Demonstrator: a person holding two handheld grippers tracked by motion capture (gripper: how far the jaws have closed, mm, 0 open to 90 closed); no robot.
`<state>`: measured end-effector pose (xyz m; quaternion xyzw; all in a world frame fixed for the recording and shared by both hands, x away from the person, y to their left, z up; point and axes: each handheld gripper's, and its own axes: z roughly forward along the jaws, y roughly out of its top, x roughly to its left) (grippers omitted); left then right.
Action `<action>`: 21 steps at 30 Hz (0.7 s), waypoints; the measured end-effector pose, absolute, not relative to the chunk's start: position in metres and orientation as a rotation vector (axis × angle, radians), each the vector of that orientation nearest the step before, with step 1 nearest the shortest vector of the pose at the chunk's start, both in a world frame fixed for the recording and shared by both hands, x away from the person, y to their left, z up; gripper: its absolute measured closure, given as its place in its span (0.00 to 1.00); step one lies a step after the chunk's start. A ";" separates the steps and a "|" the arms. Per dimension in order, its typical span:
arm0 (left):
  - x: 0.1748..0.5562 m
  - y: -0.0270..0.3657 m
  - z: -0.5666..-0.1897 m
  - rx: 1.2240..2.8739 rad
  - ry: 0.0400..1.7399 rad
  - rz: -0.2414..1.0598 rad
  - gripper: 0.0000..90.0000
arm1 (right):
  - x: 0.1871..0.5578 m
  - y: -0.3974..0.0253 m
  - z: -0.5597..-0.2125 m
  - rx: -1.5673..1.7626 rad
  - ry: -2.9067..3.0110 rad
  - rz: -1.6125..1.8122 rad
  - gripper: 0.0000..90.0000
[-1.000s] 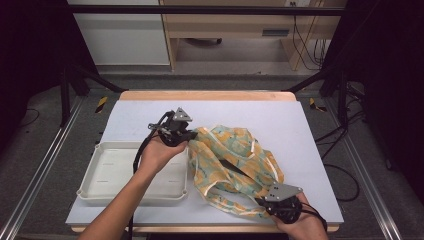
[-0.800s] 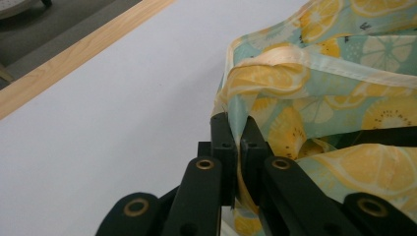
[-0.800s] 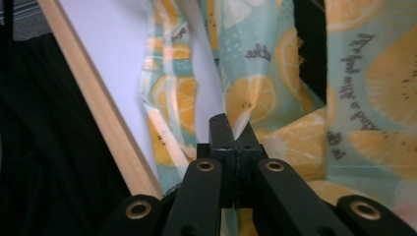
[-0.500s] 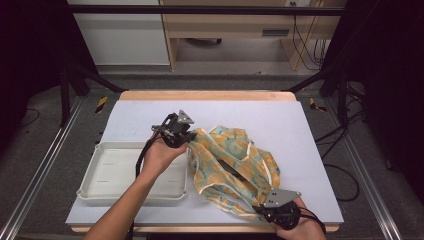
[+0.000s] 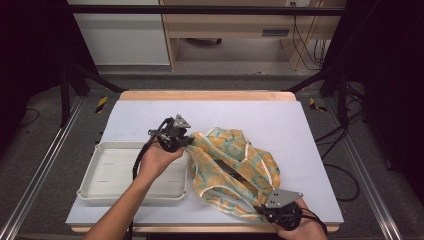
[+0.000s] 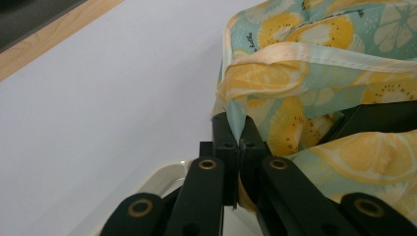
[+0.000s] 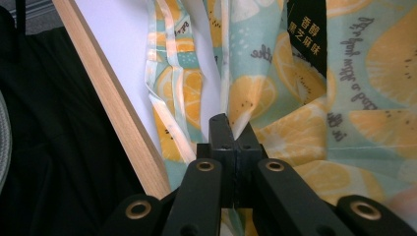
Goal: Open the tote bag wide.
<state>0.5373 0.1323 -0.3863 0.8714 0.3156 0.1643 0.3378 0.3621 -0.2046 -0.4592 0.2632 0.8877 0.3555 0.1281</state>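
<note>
Both jaw pairs pinching fruit-print cloth: left gripper mid-table, right gripper at near edge. Pull evenly apart, keeping hems clamped.

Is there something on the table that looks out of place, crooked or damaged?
Nothing looks damaged or spilled. The fruit-print cloth lies crumpled and twisted between the left gripper and the right gripper, each shut on an edge of it. Its near part reaches the table's front edge. The white tray sits square and holds nothing.
</note>
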 end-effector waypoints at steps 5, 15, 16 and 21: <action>0.530 0.138 -0.389 2.258 0.826 0.402 1.00 | 0.362 -0.203 -0.459 0.761 2.584 1.028 1.00; 0.510 0.141 -0.384 2.255 0.764 0.380 1.00 | 0.364 -0.203 -0.448 0.771 2.524 1.050 0.74; 0.510 0.141 -0.385 2.246 0.764 0.376 1.00 | 0.364 -0.203 -0.446 0.772 2.518 1.049 0.70; 0.503 0.136 -0.382 2.237 0.738 0.360 0.99 | 0.362 -0.205 -0.435 0.775 2.484 1.054 0.50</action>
